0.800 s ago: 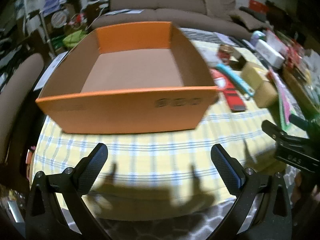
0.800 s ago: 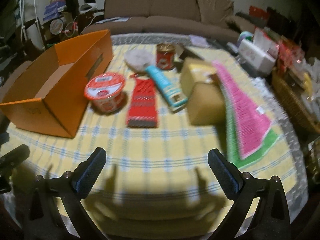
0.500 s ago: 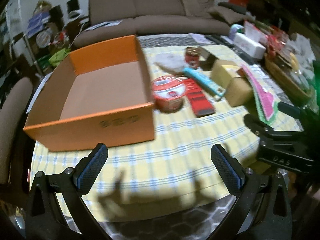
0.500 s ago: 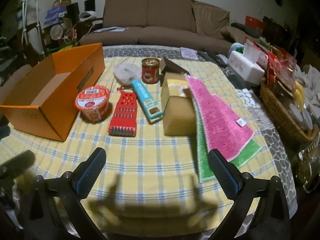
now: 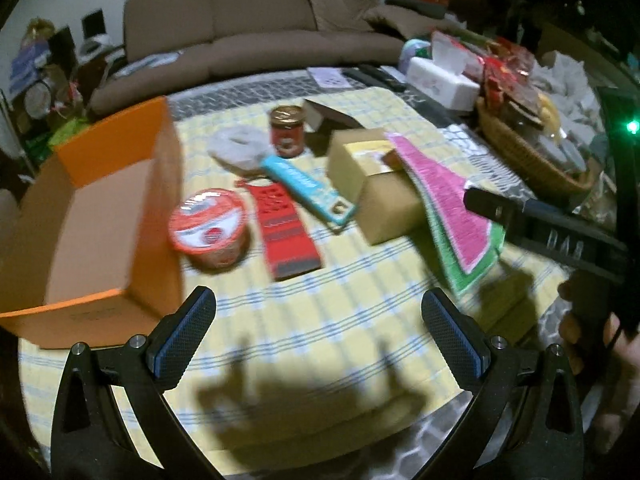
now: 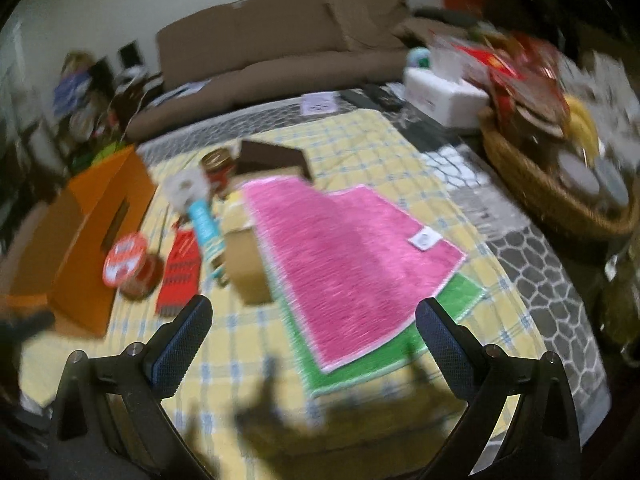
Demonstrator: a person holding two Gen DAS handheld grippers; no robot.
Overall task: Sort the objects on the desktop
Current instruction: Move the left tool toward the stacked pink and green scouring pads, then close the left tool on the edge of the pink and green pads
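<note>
An open orange cardboard box (image 5: pixel 100 216) (image 6: pixel 100 240) stands at the table's left. Beside it sit a red-lidded cup (image 5: pixel 210 232) (image 6: pixel 128 264), a red grater (image 5: pixel 286 228) (image 6: pixel 180 276), a teal package (image 5: pixel 308 188) (image 6: pixel 206 228), a red jar (image 5: pixel 287 131) (image 6: pixel 218 166), a tan box (image 5: pixel 380 188) (image 6: pixel 244 264) and a pink cloth (image 5: pixel 444 200) (image 6: pixel 344 252) over a green cloth (image 6: pixel 452 300). My left gripper (image 5: pixel 318 332) is open and empty above the near table edge. My right gripper (image 6: pixel 314 340) is open and empty, before the pink cloth; it shows at the right of the left wrist view (image 5: pixel 540 228).
A yellow checked cloth (image 5: pixel 340 300) covers the table. A wicker basket (image 6: pixel 552 188) of items and a white tissue box (image 6: pixel 444 96) stand at the right. A dark brown box (image 6: pixel 276 160) lies behind the tan box. A brown sofa (image 5: pixel 256 40) is behind the table.
Both grippers have swung to the right. The left view now centres on the grater and cup instead of the orange box. The right view now centres on the pink cloth.
</note>
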